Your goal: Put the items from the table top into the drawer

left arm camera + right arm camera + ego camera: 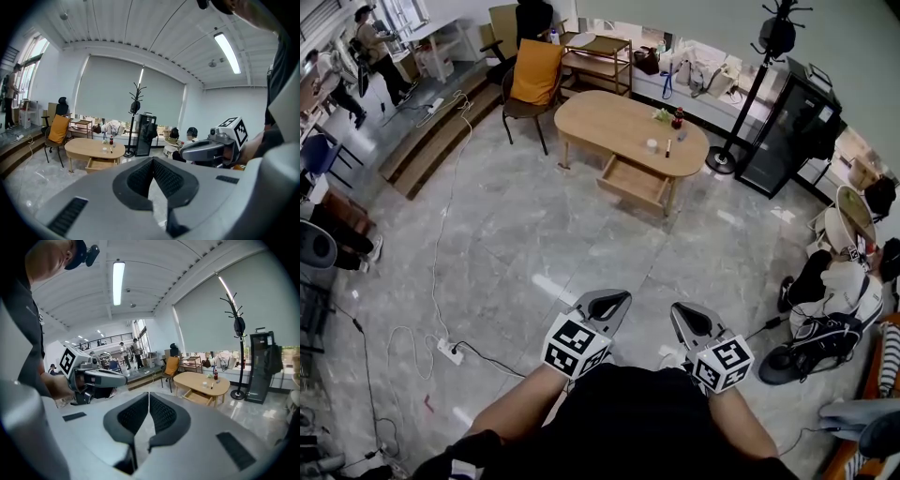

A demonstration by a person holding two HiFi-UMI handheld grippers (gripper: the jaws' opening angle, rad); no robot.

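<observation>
An oval wooden table (609,122) stands across the room, its drawer (633,182) pulled open toward me. On the top lie a small white cup (652,145), a dark pen (668,148), a red-capped bottle (678,119) and a small green item (662,114). Both grippers are held low in front of me, far from the table. The left gripper (614,298) is shut and empty, and so is the right gripper (682,310). In the left gripper view the left gripper (152,160) points toward the table (93,149). In the right gripper view the right gripper (149,393) points left of the table (206,380).
A chair with an orange cushion (532,75) stands left of the table, a wooden shelf (600,58) behind it. A coat stand (750,103) and black cabinet (792,131) stand to its right. A power strip and cables (450,352) lie on the floor at left. A person (839,286) sits at right.
</observation>
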